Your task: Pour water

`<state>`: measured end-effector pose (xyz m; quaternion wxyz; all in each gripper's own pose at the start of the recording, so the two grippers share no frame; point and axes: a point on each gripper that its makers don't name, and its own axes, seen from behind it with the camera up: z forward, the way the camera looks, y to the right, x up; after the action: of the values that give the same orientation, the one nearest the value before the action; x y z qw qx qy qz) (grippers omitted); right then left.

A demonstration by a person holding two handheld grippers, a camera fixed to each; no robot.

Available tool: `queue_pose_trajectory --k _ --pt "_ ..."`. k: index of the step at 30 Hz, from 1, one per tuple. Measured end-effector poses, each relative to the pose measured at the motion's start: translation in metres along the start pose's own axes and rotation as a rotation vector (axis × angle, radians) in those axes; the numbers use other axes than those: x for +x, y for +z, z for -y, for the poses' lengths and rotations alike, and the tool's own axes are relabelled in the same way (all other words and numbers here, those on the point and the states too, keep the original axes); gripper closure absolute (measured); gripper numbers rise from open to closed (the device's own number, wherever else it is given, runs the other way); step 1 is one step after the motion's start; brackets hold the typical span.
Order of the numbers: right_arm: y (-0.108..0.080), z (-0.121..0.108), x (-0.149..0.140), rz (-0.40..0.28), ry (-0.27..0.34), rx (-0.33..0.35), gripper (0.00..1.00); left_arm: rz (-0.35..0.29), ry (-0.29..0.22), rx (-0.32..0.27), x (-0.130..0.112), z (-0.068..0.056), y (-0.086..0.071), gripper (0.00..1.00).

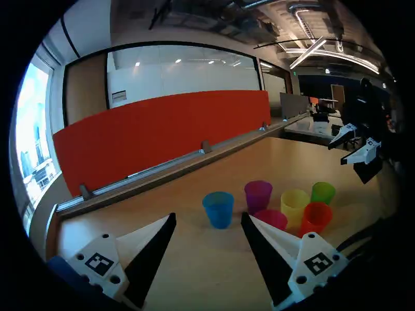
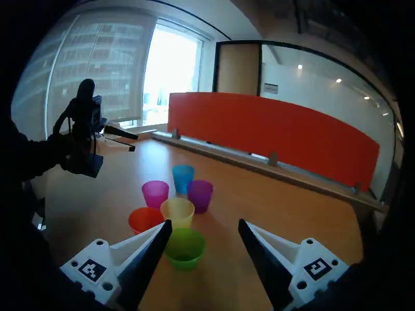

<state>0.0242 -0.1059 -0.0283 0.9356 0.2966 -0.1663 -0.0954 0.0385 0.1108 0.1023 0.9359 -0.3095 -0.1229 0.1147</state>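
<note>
Several plastic cups stand clustered on a wooden table (image 1: pixel 207 269). In the left gripper view they are blue (image 1: pixel 218 209), purple (image 1: pixel 258 196), pink (image 1: pixel 271 218), yellow (image 1: pixel 294 206), green (image 1: pixel 323 192) and orange (image 1: pixel 317 216). My left gripper (image 1: pixel 208 214) is open just short of the blue cup, holding nothing. In the right gripper view the green cup (image 2: pixel 184 249) is nearest, with the yellow (image 2: pixel 178 211), orange (image 2: pixel 145 219), pink (image 2: pixel 155 193), purple (image 2: pixel 200 195) and blue (image 2: pixel 183 178) cups behind it. My right gripper (image 2: pixel 204 222) hovers open and empty above the green cup.
An orange partition (image 1: pixel 155 129) with a metal rail (image 1: pixel 171 163) runs along the table's far edge. The other gripper (image 1: pixel 336 154) hangs open above the cups' far side. A dark-sleeved hand (image 2: pixel 36 155) holds the left gripper (image 2: pixel 135 143). Bright windows (image 2: pixel 171 72) lie beyond.
</note>
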Motion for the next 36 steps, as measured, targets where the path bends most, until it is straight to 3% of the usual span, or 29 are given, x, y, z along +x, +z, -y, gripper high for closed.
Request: queue_pose_trajectory --k 9,27,36 --pt "0.008 0.006 -0.013 0.044 0.009 0.046 0.0 0.048 -0.007 -0.087 -0.008 0.001 0.033 0.07" --pt "0.021 0.025 -0.038 0.128 -0.031 0.12 0.0 0.133 0.048 -0.234 -0.029 -0.005 0.09 0.07" --pt "0.026 0.026 -0.04 0.139 -0.031 0.129 0.0 0.197 0.059 -0.27 -0.048 -0.005 0.117 0.07"
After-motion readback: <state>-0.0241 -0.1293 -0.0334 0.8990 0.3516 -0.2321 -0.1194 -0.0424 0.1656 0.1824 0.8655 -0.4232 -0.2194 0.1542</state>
